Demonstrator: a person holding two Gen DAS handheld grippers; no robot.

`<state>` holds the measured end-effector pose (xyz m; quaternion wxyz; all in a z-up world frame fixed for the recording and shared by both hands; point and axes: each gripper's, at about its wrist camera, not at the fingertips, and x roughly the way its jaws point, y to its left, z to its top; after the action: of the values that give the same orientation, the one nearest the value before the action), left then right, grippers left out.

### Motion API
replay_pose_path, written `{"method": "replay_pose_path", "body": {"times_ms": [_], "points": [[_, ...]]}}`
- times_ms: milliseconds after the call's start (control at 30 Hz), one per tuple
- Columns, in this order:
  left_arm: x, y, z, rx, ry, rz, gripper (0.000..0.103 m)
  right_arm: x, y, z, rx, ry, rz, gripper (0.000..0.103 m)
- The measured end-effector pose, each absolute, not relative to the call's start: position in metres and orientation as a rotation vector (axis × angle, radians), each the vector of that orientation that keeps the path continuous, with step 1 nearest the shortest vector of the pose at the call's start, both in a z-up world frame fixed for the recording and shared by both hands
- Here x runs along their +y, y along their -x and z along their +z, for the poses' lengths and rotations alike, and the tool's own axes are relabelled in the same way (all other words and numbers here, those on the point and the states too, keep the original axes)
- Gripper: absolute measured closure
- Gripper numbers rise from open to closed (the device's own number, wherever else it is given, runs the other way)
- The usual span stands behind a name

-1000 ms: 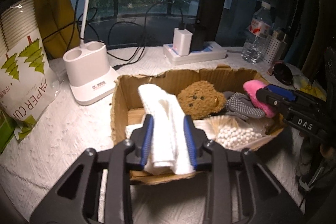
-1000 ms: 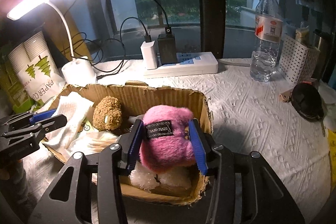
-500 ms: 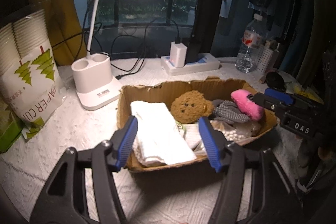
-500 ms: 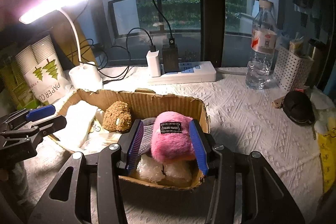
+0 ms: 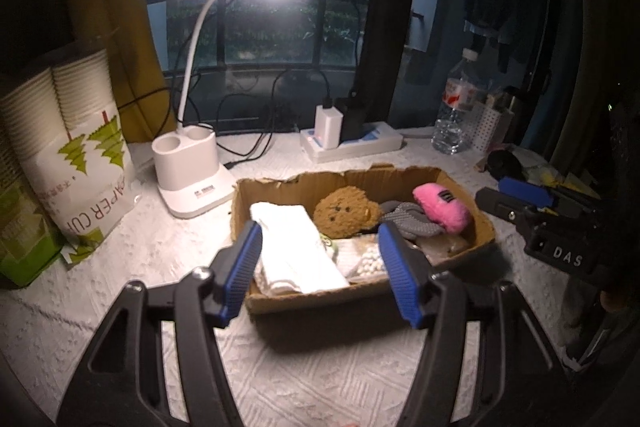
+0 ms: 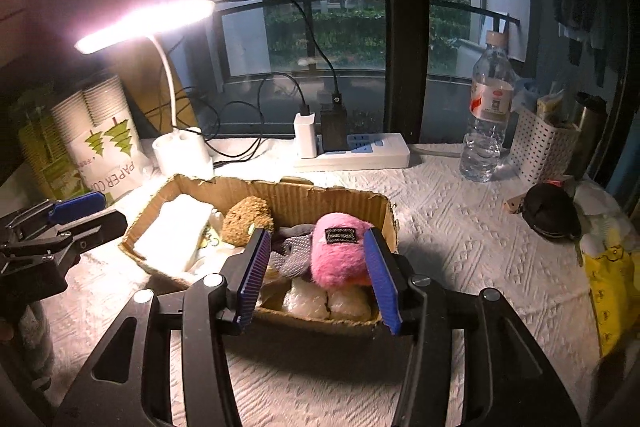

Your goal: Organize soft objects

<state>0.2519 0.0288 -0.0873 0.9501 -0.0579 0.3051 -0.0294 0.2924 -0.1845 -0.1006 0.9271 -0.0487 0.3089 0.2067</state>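
Note:
An open cardboard box [image 5: 360,301] on the white tablecloth holds a folded white towel [image 5: 296,247], a brown teddy bear [image 5: 344,213], a grey knit cloth [image 5: 404,219], a pink plush [image 5: 440,209] and bags of white beads [image 6: 328,301]. My left gripper [image 5: 318,239] hovers open above the box's near left edge, over the towel and clear of it. At the box's right end my right gripper [image 6: 316,239] has its jaws opening. The pink plush [image 6: 340,255] lies in the box between and beyond the pads, not pressed.
A lit white desk lamp [image 5: 192,171] and a pack of paper cups [image 5: 76,163] stand left of the box. Behind it are a power strip [image 5: 352,147] with chargers and a water bottle [image 5: 456,115]. A perforated white basket [image 6: 544,143], a black object [image 6: 552,211] and a yellow bag [image 6: 608,291] sit right.
The left gripper let go of the white towel, spread wide and drew back and up. The right gripper also backed away upward, its jaws widening off the pink plush, which stays in the box.

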Motion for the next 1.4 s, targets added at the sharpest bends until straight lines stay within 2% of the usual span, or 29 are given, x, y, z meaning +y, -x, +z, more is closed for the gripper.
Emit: {"method": "replay_pose_path", "body": {"times_ms": [533,633,667,733,800,967,1033,1400], "points": [[0.022,-0.2,-0.063,0.561,0.115,-0.081,0.041,-0.182,-0.243,-0.078,0.59,0.121,0.424,0.051],[0.022,-0.191,-0.058,0.552,0.116,-0.081,0.04,-0.182,-0.234,-0.074,0.577,0.121,0.426,0.041],[0.022,-0.188,-0.057,0.55,0.117,-0.077,0.04,-0.182,-0.23,-0.072,0.573,0.119,0.429,0.041],[0.023,-0.182,-0.054,0.54,0.124,-0.071,0.024,-0.182,-0.224,-0.069,0.565,0.119,0.428,0.04],[0.023,-0.175,-0.05,0.525,0.13,-0.064,0.021,-0.182,-0.219,-0.066,0.558,0.118,0.427,0.037],[0.021,-0.16,-0.038,0.492,0.122,-0.067,0.019,-0.185,-0.204,-0.056,0.532,0.113,0.429,0.023],[0.02,-0.155,-0.034,0.482,0.117,-0.063,0.01,-0.186,-0.199,-0.051,0.528,0.111,0.438,0.02],[0.014,-0.128,-0.002,0.409,0.1,-0.053,0.007,-0.192,-0.17,-0.021,0.448,0.108,0.419,0.017]]}}
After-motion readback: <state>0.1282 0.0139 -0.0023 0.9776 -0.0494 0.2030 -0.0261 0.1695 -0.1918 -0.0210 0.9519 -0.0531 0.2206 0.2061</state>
